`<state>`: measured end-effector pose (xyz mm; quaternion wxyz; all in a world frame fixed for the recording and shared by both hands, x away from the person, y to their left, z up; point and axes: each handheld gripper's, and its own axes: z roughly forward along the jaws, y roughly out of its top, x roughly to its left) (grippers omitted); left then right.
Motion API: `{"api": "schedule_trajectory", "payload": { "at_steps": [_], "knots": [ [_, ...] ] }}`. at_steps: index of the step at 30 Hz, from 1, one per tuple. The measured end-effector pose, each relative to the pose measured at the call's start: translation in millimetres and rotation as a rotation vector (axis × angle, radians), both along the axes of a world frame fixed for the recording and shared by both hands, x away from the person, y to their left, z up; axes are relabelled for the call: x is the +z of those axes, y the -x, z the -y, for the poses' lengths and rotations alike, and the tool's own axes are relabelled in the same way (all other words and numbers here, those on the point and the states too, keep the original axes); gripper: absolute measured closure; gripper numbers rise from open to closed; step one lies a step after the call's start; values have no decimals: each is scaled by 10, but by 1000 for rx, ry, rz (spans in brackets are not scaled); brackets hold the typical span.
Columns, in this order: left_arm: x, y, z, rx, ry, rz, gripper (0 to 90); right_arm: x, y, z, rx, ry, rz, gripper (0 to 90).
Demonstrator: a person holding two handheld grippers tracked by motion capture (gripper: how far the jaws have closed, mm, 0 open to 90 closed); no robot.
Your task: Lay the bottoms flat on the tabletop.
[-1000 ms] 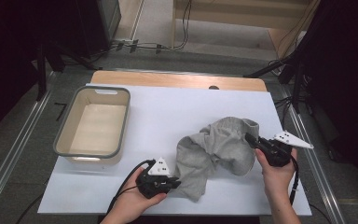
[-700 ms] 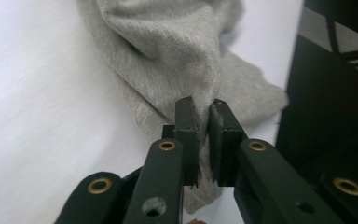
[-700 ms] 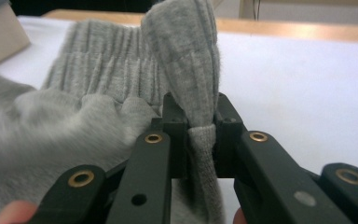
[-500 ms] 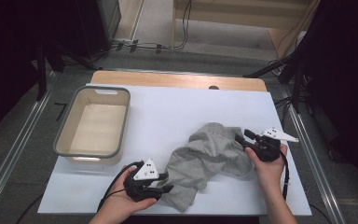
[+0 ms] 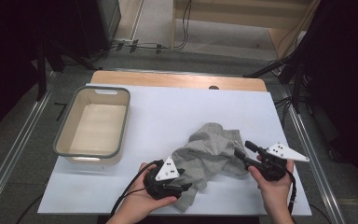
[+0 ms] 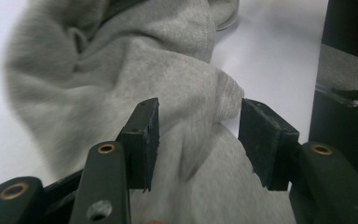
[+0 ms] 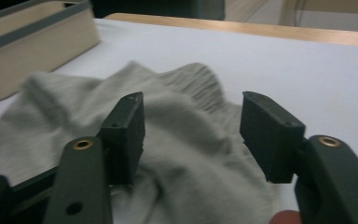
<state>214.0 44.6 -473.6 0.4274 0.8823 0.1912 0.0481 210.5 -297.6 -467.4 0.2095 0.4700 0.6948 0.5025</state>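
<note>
A crumpled grey knit garment (image 5: 209, 154) lies on the white table top (image 5: 168, 116), near the front. My left gripper (image 5: 185, 186) sits at the garment's front-left edge, over a fold. In the left gripper view it (image 6: 198, 140) is open, with a ridge of the grey cloth (image 6: 186, 93) lying between the two pads. My right gripper (image 5: 241, 149) is at the garment's right edge. In the right gripper view it (image 7: 191, 135) is open too, and the cloth (image 7: 182, 154) lies under and between its jaws.
A beige tub with a grey rim (image 5: 123, 121) stands at the left of the table and looks empty; it is also in the right gripper view (image 7: 28, 46). A wooden strip (image 5: 177, 79) runs along the far edge. Metal rails flank the table.
The garment has sunk from a raised bundle into a flatter heap and shifted left. The right gripper has moved left and a little nearer the front. The left gripper has shifted slightly right.
</note>
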Motion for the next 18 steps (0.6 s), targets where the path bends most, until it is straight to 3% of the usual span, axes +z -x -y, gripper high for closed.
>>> {"api": "schedule_trajectory", "payload": {
  "at_steps": [3, 4, 6, 9, 14, 16, 18],
  "knots": [
    [-74, -16, 108, 4, -1, -8, 422, -27, 121, -95, 21, 22, -5, 444],
    [-120, -26, 172, 22, -14, -6, 388, -84, 196, -166, 56, 41, -24, 454],
    [-159, -38, 209, 32, -18, -16, 373, -142, 236, -205, 72, 70, -47, 454],
    [-199, -52, 234, 45, -43, -15, 355, -255, 262, -195, 59, 83, -83, 449],
    [-327, -53, 261, 74, -89, -17, 447, -414, 207, -135, -53, 143, -132, 393],
    [-340, -37, 279, 97, -113, 13, 539, -478, 168, -134, -56, 155, -167, 396],
    [-340, -41, 278, 92, -116, 8, 653, -517, 135, -154, -56, 181, -188, 442]
  ]
}}
